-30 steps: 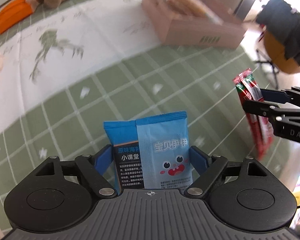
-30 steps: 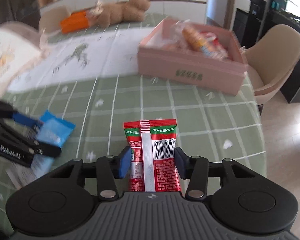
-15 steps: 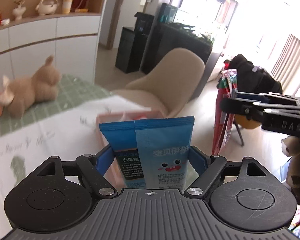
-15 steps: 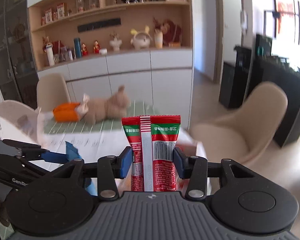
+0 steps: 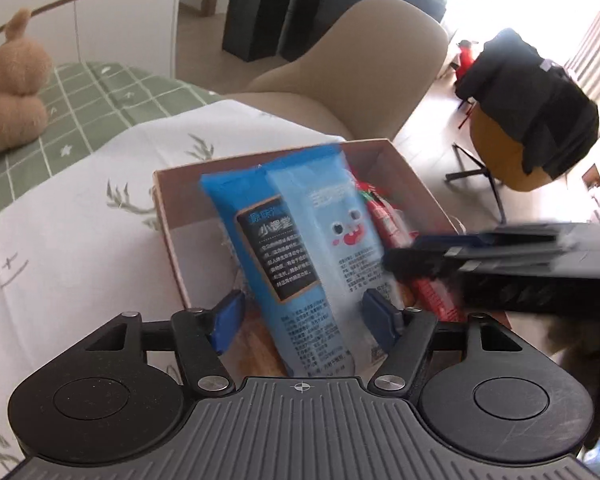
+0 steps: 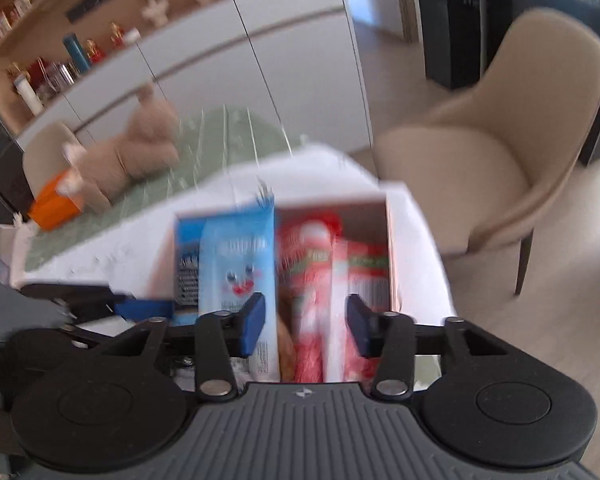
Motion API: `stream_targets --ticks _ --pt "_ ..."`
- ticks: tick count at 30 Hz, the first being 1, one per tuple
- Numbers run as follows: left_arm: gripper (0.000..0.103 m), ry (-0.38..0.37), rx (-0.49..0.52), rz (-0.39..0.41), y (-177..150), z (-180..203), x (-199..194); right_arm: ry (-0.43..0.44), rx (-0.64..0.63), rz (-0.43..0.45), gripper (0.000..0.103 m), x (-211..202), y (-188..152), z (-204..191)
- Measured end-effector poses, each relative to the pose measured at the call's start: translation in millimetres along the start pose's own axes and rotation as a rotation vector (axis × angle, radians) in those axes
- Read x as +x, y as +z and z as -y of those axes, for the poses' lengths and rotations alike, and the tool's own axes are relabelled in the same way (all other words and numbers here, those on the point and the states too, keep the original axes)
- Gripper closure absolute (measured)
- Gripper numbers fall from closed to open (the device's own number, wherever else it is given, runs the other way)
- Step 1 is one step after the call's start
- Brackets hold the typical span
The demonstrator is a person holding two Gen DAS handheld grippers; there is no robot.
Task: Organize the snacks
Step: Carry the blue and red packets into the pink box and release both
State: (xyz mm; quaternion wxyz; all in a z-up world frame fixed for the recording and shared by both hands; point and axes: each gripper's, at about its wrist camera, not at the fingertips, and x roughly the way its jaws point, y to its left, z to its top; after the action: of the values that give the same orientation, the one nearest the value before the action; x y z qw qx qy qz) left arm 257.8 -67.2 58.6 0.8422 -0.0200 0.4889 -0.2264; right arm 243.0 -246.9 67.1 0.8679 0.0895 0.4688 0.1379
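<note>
Both grippers hover over the open pink box [image 5: 172,240], which holds several snacks. In the left wrist view, a blue snack packet [image 5: 312,248] lies tilted between the fingers of my left gripper [image 5: 304,316]. The jaws are closing, but the left pad stands clear of the packet. My right gripper [image 5: 404,252] comes in from the right, across a red snack packet [image 5: 384,220]. In the right wrist view, my right gripper [image 6: 306,324] is closing with the blurred red packet [image 6: 312,272] between its pads, shifted toward the right one. The blue packet [image 6: 236,264] stands beside it.
The box rests on a white printed cloth [image 5: 80,220] over a green checked tablecloth. A plush bear [image 6: 140,148] and an orange item [image 6: 52,204] lie at the far end. A beige chair [image 6: 500,160] stands past the table edge, and a jacket-draped chair [image 5: 532,112] farther off.
Both grippers swept from the green tablecloth up and over to the pink box. The blue packet has tipped askew between the left pads. The red packet has shifted right between the right pads.
</note>
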Motion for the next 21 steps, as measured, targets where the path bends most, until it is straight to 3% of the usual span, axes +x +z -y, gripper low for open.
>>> stream_targets --ticks 4,7,12,16,17,20,21 --pt "0.047 0.05 0.032 -0.002 -8 1 -14 0.037 0.031 0.03 0.069 5 -11 -8" --pt "0.056 0.041 -0.004 -0.008 -19 -4 -28 0.129 0.058 -0.005 0.072 10 -15 -19" --pt "0.057 0.042 0.005 0.0 -31 3 -40 0.045 -0.019 0.039 0.072 1 -26 -35" --pt "0.057 0.027 -0.032 0.082 -42 12 -61 -0.003 -0.022 0.064 0.069 -14 -34 -29" --pt "0.057 0.03 -0.03 0.115 -47 16 -69 -0.005 -0.019 0.074 0.067 -19 -37 -28" --pt "0.057 0.077 -0.019 0.218 -61 28 -92 -0.052 -0.036 0.135 0.042 -35 -43 -32" --pt "0.057 0.091 -0.025 0.247 -67 30 -100 -0.074 -0.038 0.152 0.041 -41 -47 -33"
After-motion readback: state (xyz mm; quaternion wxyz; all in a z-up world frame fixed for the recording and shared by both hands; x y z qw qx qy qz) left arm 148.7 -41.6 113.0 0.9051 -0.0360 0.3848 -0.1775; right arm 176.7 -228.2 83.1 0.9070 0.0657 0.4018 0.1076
